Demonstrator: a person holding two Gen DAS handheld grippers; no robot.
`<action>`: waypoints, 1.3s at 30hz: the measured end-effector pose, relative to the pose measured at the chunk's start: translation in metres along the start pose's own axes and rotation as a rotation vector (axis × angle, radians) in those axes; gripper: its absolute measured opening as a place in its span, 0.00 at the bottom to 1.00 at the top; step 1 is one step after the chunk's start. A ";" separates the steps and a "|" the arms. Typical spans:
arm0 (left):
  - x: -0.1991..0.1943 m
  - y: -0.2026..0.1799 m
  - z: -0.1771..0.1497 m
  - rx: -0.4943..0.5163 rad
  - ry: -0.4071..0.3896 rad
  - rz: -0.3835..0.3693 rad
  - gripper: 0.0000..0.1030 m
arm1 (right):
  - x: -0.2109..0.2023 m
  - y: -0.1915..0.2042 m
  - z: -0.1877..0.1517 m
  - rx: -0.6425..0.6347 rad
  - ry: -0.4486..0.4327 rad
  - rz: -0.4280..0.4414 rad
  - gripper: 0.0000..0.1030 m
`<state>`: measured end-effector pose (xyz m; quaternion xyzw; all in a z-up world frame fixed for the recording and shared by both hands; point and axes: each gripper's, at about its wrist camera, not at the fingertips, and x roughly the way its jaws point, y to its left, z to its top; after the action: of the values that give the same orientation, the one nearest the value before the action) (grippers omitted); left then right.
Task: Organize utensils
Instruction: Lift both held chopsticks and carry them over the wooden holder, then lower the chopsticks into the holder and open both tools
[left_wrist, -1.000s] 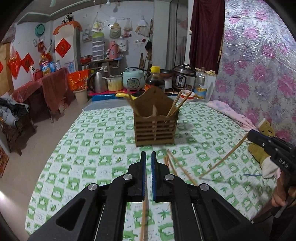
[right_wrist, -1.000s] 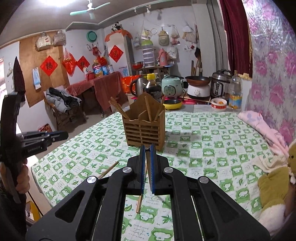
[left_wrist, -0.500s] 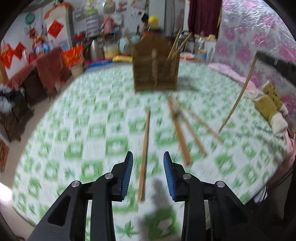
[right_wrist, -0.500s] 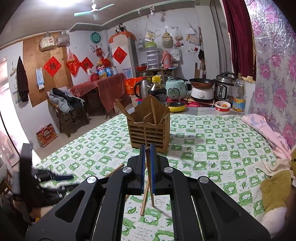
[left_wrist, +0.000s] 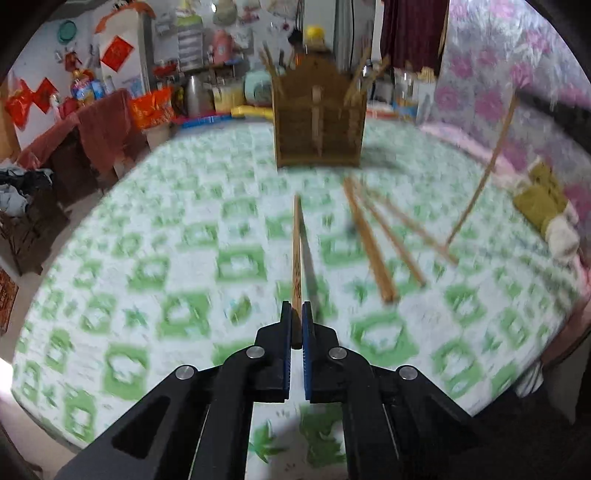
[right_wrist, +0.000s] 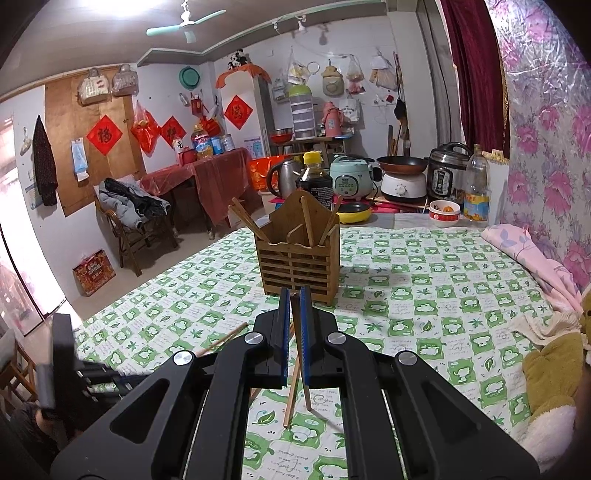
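Two grippers, both pinching. Left gripper (left_wrist: 296, 314) is now sitting lower than a second ago, jaws pressed on the near end of a wooden chopstick (left_wrist: 296, 254) lying on the counter (left_wrist: 184, 266); half a second back they were spread around it. Right gripper (right_wrist: 294, 306) is unchanged, clamping a thin stick (right_wrist: 300, 354) angled down. Slatted bamboo holder (right_wrist: 299, 258) is standing mid-counter on green-checked cloth, chopsticks leaning inside. Loose chopsticks (left_wrist: 373, 243) are lying right of centre.
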<state>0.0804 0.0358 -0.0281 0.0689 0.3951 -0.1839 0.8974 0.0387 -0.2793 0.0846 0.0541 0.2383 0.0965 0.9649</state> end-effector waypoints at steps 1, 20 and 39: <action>-0.009 -0.002 0.010 0.005 -0.027 -0.001 0.05 | -0.001 0.001 0.000 0.000 -0.001 0.000 0.06; -0.027 -0.030 0.205 0.062 -0.193 -0.061 0.05 | 0.040 0.012 0.066 -0.045 -0.045 0.029 0.06; 0.070 -0.004 0.315 -0.052 -0.267 0.014 0.06 | 0.173 0.004 0.155 -0.013 -0.213 -0.052 0.06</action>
<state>0.3381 -0.0716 0.1344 0.0232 0.2761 -0.1751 0.9448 0.2607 -0.2474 0.1440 0.0518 0.1351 0.0667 0.9872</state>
